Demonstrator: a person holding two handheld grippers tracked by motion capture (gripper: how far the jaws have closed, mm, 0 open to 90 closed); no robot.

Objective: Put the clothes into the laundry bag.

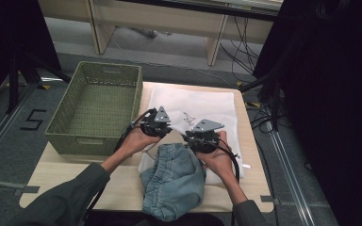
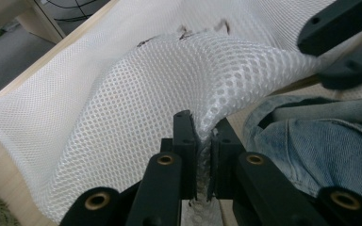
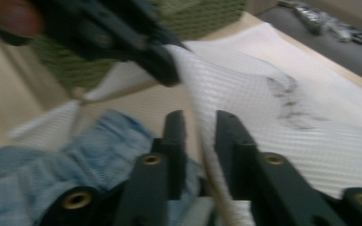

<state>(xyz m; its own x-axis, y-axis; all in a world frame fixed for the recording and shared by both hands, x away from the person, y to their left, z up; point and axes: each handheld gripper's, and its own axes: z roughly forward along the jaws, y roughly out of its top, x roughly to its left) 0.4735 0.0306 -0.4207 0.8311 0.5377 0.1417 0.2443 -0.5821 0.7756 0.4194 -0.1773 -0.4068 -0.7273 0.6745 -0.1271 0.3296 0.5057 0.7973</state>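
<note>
1. I worked at a light wooden table (image 1: 52, 181) that stood on a grey floor (image 1: 9, 141). A dark "5" mark (image 1: 32, 120) sat on the floor at the left, and tape strips ran along the floor on both sides.
2. At the far side I saw pale wooden furniture legs (image 1: 99, 28) and loose black cables (image 1: 238, 52) on the floor. Dark curtains (image 1: 330, 94) closed off the right side and the far-left corner.
3. A green woven basket (image 1: 94, 101) sat on the far-left part of the table, overhanging its left edge.
4. A white mesh bag (image 1: 202, 106) lay flat on the right half of the table, just beside the basket, with a small dark print (image 1: 188, 117) on it.
5. A blue denim garment (image 1: 174, 181) lay bunched at the near edge, overlapping the bag's near edge.
6. My left gripper (image 1: 156, 123) was at the bag's near-left edge. In the left gripper view, its jaws were closed on a fold of the mesh (image 2: 202, 136), which rose lifted ahead of them.
7. My right gripper (image 1: 202, 136) was just right of the left one, at the bag's near edge above the denim. In the right gripper view, its jaws stood slightly apart with the mesh edge (image 3: 206, 150) running between them; I could not tell whether they pinched it.
</note>
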